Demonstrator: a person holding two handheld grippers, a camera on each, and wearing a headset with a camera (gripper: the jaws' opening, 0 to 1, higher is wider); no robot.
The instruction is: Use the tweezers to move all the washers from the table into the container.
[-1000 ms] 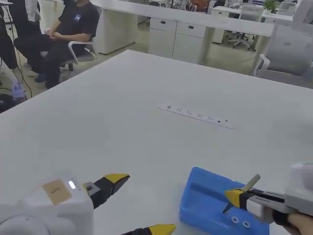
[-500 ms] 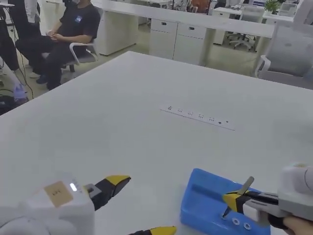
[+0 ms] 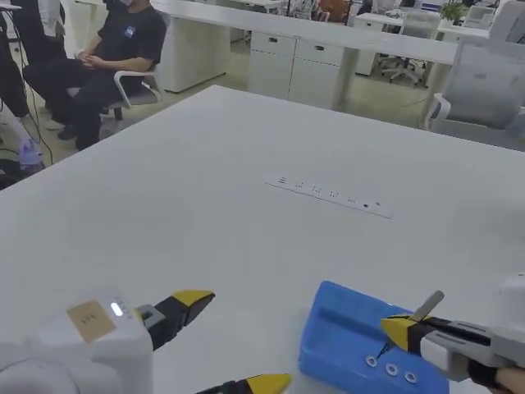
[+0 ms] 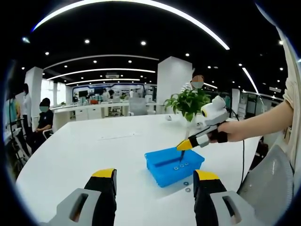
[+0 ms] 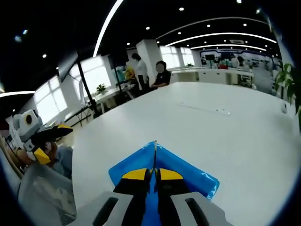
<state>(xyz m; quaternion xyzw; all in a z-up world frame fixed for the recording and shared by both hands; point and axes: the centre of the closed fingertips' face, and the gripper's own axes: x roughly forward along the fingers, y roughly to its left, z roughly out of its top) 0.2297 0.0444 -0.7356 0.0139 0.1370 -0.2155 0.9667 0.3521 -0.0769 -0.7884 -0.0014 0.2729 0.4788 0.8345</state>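
The left tool (image 3: 225,341) is held over the white worktop (image 3: 205,205) in the lower left of the head view. Its yellow-tipped jaws are set well apart and nothing is gripped between them. It is positioned to the left of the work, clear of the container.

The blue container (image 3: 336,332) is placed on the worktop in the lower centre of the frame. Three washers (image 3: 392,369) are seen lying in a short row on its floor, in its right half.

The right tool (image 3: 400,330) is positioned above the container at the lower right. Its jaws are closed together on the tweezers (image 3: 426,308), which slope down from the jaws into the container. The tweezer tips are located at the leftmost washer of the row. Whether that washer is pinched or already released cannot be told.

In the left gripper view, two washers (image 4: 187,190) are shown on the worktop at the lower centre-right of the frame, just beside the near wall of the container.

Progress is judged as partial. Three washers are inside the container, one of them possibly not yet let go, and at least two are left to be picked up. Further washers outside the frames cannot be ruled out.
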